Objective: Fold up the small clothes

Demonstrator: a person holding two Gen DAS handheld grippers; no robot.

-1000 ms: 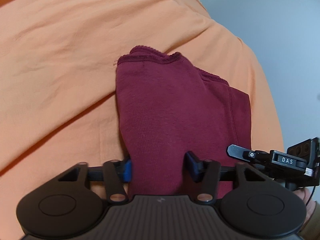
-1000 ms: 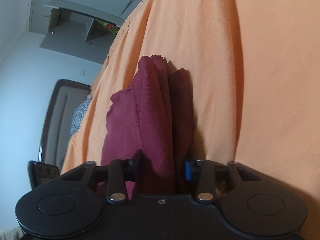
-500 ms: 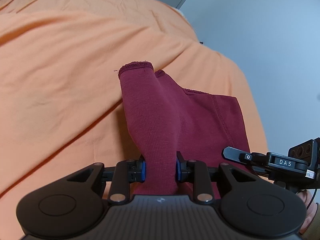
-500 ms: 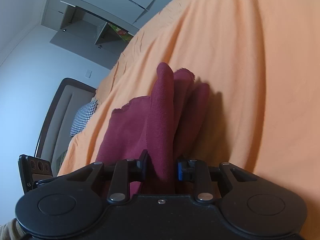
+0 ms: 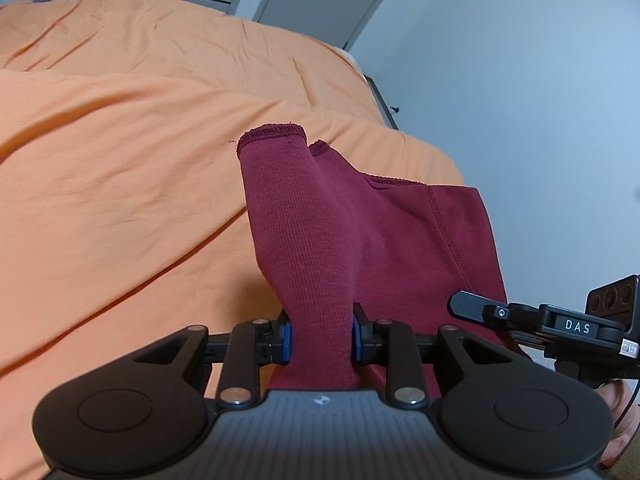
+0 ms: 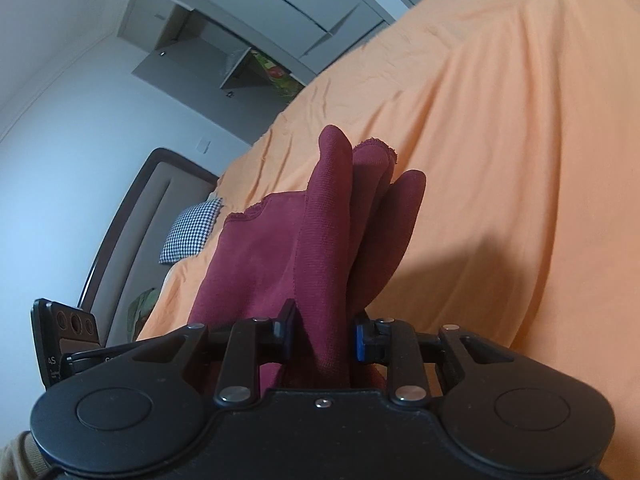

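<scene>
We hold the red cloth [image 5: 360,240] up over the bed [image 5: 120,180], one hand-held gripper [image 5: 321,338] squeezing each end [image 6: 322,340]. Next, we think, we lay it down flat and fold it.

**Cloth held between two grippers above the bed**

The garment [image 5: 360,240] hangs over the bedsheet [image 5: 120,180], pinched at one end by the left gripper [image 5: 321,338] and at the other by the right gripper [image 6: 322,338]. In the left view the right gripper sits at the right edge, beside the garment. Behind the bed stand cabinets [image 6: 248,32]. A pillow [image 6: 192,230] lies at the headboard [image 6: 132,216], left of the garment in the right view.
</scene>
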